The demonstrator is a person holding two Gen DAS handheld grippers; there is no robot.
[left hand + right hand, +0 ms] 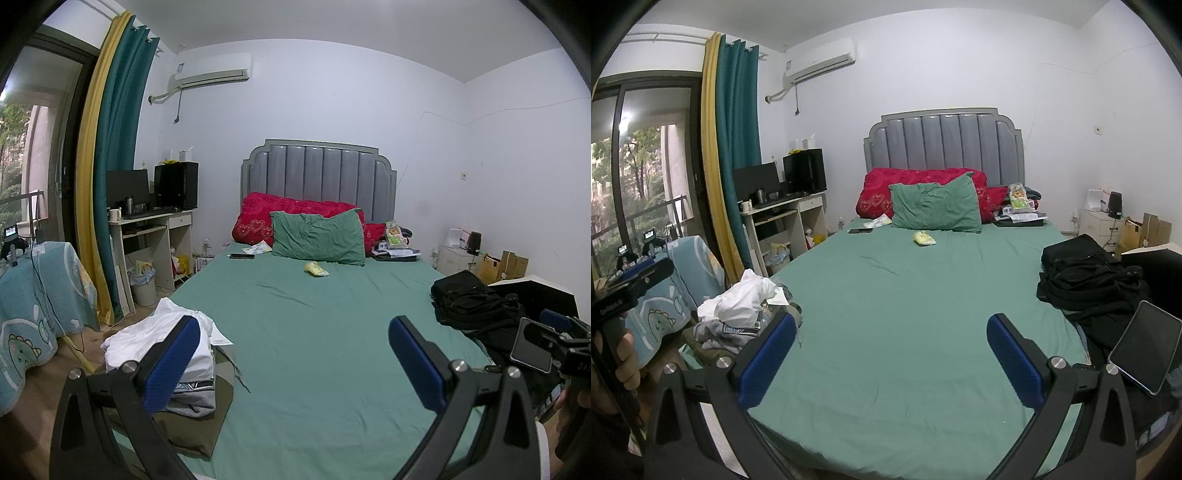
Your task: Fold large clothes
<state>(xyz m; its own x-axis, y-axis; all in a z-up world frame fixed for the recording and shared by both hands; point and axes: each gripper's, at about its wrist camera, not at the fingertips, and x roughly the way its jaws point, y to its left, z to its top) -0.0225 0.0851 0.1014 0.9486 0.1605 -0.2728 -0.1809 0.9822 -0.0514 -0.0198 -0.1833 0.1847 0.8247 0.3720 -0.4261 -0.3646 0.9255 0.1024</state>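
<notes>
Bedroom, green bed (314,332) | left view: left gripper (295,354) spread wide, nothing held, above the sheet; clothes pile (166,350) at the bed's left edge | right view: right gripper (892,350) wide too, empty; pile (738,314) left, black clothes (1086,280) right.

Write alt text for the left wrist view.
The left hand-held gripper hangs open and empty over a green bed sheet. A pile of light clothes lies at the bed's left edge and dark clothes at its right. A green pillow leans on red bedding by the grey headboard.
</notes>
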